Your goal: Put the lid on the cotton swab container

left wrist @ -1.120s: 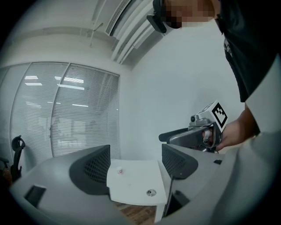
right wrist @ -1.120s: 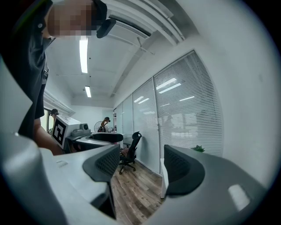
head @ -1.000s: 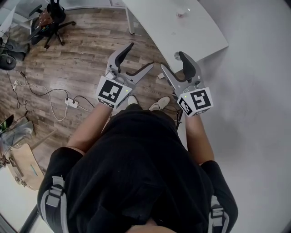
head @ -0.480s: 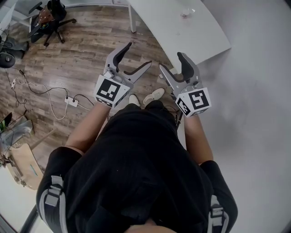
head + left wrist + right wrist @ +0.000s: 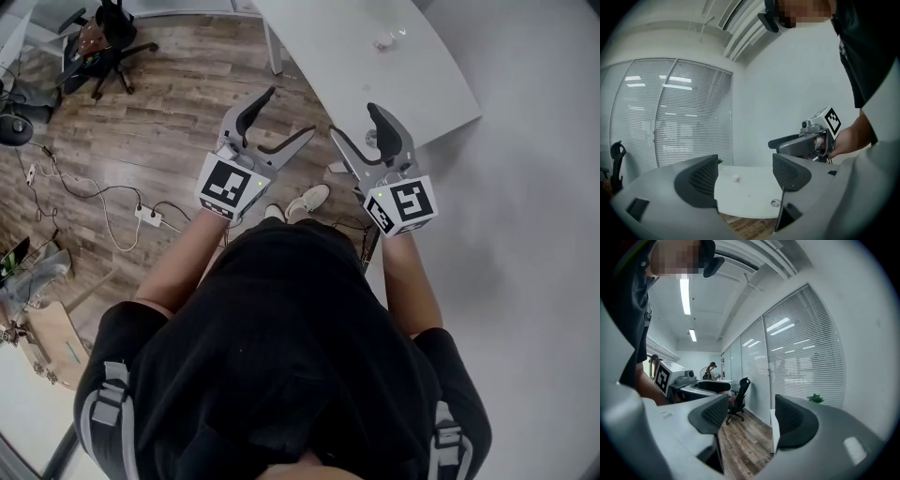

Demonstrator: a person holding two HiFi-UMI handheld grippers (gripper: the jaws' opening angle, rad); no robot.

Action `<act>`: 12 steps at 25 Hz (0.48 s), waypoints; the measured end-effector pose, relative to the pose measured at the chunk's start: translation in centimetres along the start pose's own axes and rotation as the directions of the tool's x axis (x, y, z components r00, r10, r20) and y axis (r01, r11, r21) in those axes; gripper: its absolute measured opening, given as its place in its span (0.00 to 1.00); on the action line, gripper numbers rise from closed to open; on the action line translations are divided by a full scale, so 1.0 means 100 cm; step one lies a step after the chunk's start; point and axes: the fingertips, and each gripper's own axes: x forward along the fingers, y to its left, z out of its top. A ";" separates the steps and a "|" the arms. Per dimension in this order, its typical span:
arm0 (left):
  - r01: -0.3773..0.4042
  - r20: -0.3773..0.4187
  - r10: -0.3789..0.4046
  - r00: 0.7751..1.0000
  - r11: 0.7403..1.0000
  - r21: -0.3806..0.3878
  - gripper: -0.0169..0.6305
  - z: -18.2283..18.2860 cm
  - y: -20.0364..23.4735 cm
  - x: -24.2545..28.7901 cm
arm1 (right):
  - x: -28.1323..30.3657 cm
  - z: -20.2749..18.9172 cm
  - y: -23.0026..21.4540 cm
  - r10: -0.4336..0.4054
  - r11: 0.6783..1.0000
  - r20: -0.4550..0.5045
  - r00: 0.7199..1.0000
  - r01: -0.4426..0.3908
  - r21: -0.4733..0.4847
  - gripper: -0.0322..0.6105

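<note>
A small clear cotton swab container stands far back on the white table; in the left gripper view the container looks tiny. A small round clear thing, perhaps the lid, lies nearer the table's edge. My left gripper is held open in the air above the floor, short of the table, with nothing in it. My right gripper is also open and empty, level with the table's near edge. Each gripper view shows the other gripper: the right gripper and the left gripper.
An office chair stands at the far left on the wooden floor. A power strip with cables lies left of the person's feet. A white wall runs along the right. The right gripper view shows window blinds.
The person has stepped forward, so the table and container sit slightly nearer and further right in view. Both grippers stay open and held out as before.
</note>
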 end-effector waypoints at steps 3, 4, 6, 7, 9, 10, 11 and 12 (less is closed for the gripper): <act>0.013 0.005 -0.013 1.000 1.000 0.000 0.57 0.005 0.005 0.023 | 0.004 0.005 -0.021 -0.013 1.000 0.008 1.000 0.013 -0.002 0.53; 0.019 0.005 -0.019 1.000 1.000 0.002 0.57 0.007 0.006 0.031 | 0.006 0.006 -0.028 -0.017 1.000 0.011 1.000 0.017 -0.002 0.53; 0.029 0.003 -0.029 1.000 1.000 0.009 0.57 0.009 0.010 0.050 | 0.009 0.008 -0.046 -0.028 1.000 0.015 1.000 0.028 0.000 0.53; 0.036 0.000 -0.036 0.999 0.999 0.011 0.57 0.009 0.010 0.060 | 0.009 0.008 -0.055 -0.034 0.999 0.018 0.999 0.034 0.003 0.53; 0.049 -0.005 -0.049 0.999 0.999 0.016 0.57 0.010 0.007 0.079 | 0.005 0.008 -0.074 -0.049 0.999 0.024 0.999 0.049 0.010 0.53; 0.056 -0.007 -0.056 0.998 0.998 0.019 0.57 0.012 0.005 0.088 | 0.002 0.009 -0.083 -0.057 0.998 0.026 0.998 0.056 0.012 0.53; 0.062 -0.010 -0.062 0.998 0.998 0.022 0.57 0.013 0.002 0.096 | -0.001 0.010 -0.092 -0.064 0.998 0.028 0.998 0.064 0.014 0.53; 0.068 -0.012 -0.067 0.998 0.997 0.024 0.57 0.014 0.001 0.105 | -0.003 0.011 -0.100 -0.072 0.997 0.031 0.997 0.071 0.016 0.53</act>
